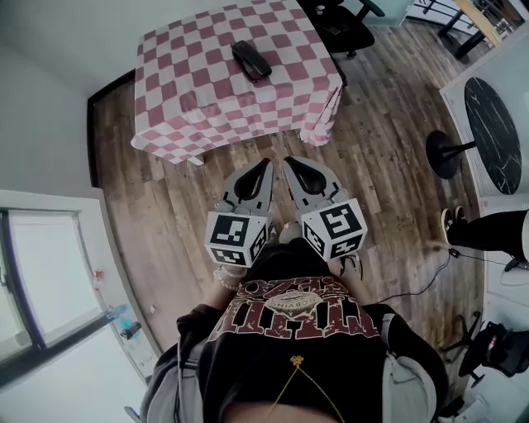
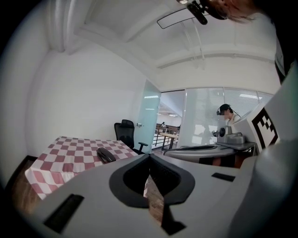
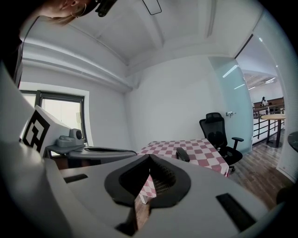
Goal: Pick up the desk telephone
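Note:
The desk telephone (image 1: pixel 251 59) is a black set lying on a table with a red-and-white checked cloth (image 1: pixel 190 91) at the top of the head view. It also shows small and far off as the telephone (image 2: pixel 105 155) in the left gripper view and the telephone (image 3: pixel 182 154) in the right gripper view. My left gripper (image 1: pixel 266 165) and right gripper (image 1: pixel 289 162) are held side by side over the wooden floor, short of the table and pointing towards it. Both are shut, with nothing between the jaws of the left gripper (image 2: pixel 149 156) or the right gripper (image 3: pixel 149 156).
A black office chair (image 1: pixel 343 25) stands behind the table's right corner. A round dark table (image 1: pixel 494 124) on a pedestal and another person's leg (image 1: pixel 488 231) are at the right. A window (image 1: pixel 41 281) and white walls close the left side.

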`<state>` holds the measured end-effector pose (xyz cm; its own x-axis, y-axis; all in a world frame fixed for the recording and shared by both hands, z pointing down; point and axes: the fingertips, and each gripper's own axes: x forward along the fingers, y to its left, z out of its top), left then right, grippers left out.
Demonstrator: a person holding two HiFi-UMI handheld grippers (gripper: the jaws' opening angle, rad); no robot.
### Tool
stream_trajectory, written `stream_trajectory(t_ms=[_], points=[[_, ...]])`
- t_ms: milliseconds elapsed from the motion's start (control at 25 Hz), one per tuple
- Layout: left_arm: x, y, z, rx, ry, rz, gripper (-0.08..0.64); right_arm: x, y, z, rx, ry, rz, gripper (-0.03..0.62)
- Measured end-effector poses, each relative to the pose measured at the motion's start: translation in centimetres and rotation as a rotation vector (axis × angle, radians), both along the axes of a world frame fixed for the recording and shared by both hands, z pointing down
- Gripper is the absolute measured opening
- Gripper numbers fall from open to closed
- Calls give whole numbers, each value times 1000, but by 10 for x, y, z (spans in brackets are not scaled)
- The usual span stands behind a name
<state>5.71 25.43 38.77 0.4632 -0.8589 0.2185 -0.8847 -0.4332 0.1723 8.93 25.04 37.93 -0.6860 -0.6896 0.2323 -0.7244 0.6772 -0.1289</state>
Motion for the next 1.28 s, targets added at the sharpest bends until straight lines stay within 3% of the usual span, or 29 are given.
stream_trajectory(t_ms=[360, 720, 1280], points=[[-7, -23, 9, -40, 15, -14, 6, -2, -26, 4, -27, -4, 6, 17], [-17, -85, 10, -48, -2, -27, 8, -18, -87, 2, -29, -6, -26, 18], [-11, -171, -1, -60, -25, -93, 8, -12, -175, -9, -28, -22, -91, 17]])
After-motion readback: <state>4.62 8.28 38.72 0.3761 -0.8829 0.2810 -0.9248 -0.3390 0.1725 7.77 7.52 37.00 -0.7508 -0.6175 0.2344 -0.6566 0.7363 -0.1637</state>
